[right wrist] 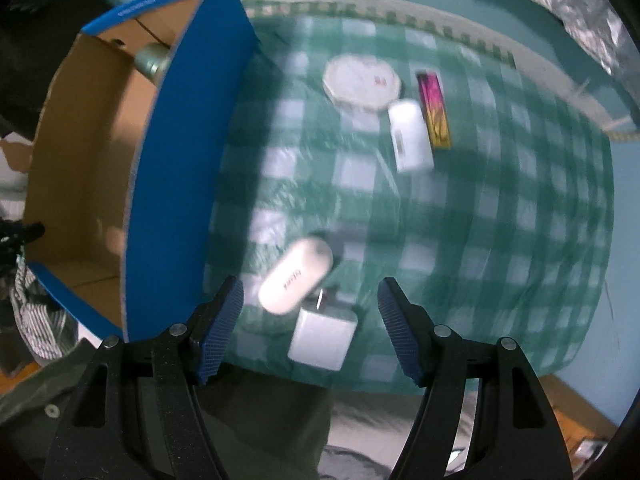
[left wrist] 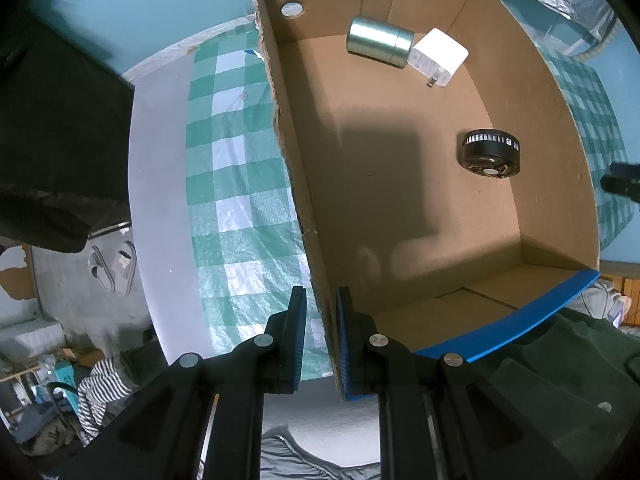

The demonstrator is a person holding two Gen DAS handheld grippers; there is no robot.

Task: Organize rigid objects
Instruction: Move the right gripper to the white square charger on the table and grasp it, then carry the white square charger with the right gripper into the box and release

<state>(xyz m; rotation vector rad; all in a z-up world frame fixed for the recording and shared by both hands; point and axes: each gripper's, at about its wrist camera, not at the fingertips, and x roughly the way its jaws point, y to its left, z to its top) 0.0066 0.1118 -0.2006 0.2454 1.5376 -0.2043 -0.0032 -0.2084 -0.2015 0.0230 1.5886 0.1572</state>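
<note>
**Left fingers pin the box wall while the right hangs wide over the plug**

The left gripper's fingers are closed on the side wall of the box, one pad outside and one inside, which I judge is there to steady the box while things go in. The right gripper stands wide with nothing between its pads; the white plug and the white oval case lie on the checked cloth just below it, beside the box's blue wall, so one of them is probably the next pick (the view is blurred, so which one I cannot tell).

Inside the box lie a metal tin and a second plug, touching at the far end, and a black wheel near the wall opposite the gripped one.

Farther from the box, still on the cloth, sit a white round lid, a white bottle and a pink packet.
</note>
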